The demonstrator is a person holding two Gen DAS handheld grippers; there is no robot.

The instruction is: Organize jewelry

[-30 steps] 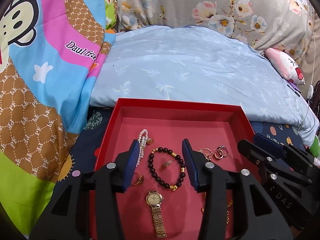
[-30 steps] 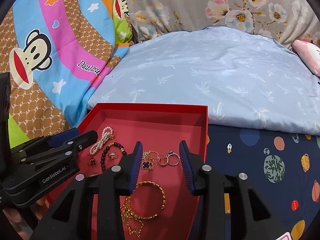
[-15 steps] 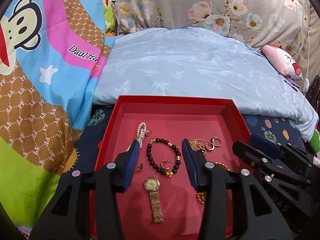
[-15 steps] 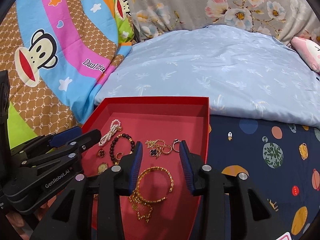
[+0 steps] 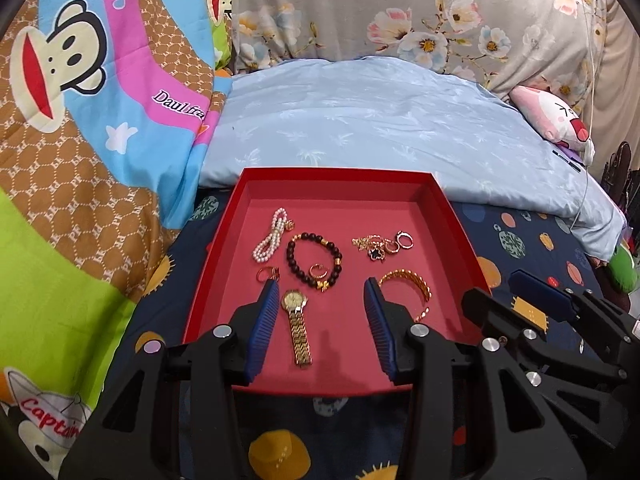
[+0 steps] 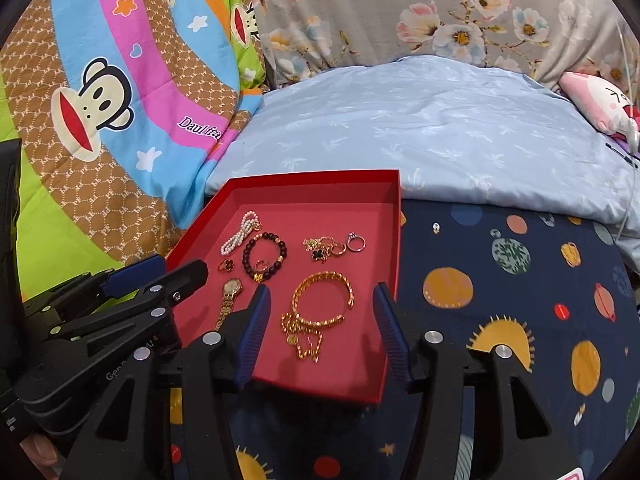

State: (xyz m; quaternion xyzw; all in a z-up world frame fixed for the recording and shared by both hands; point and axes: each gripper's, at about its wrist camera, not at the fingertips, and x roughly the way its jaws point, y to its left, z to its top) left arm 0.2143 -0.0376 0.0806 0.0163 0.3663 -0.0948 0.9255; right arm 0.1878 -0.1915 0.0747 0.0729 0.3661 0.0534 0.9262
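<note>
A red tray (image 5: pixel 224 248) (image 6: pixel 394 248) lies on the bed and holds jewelry: a pearl bracelet (image 5: pixel 269 236), a dark bead bracelet (image 5: pixel 314 258) with a ring inside it, a gold watch (image 5: pixel 298 320), a gold bangle and chain (image 6: pixel 320 308), and a clover pendant with rings (image 5: pixel 380 246). My left gripper (image 5: pixel 322 320) is open and empty, above the tray's near edge by the watch. My right gripper (image 6: pixel 320 326) is open and empty, above the near edge by the bangle.
The tray sits on a dark blue planet-print sheet (image 6: pixel 500 300). A light blue quilt (image 5: pixel 380 132) lies behind it. A cartoon monkey blanket (image 5: pixel 80 120) rises at the left. A pink plush (image 5: pixel 552 116) lies at the far right.
Both grippers have pulled back toward me and risen, so the whole tray now shows in front of them. Both stay open and empty. The jewelry has not moved.
</note>
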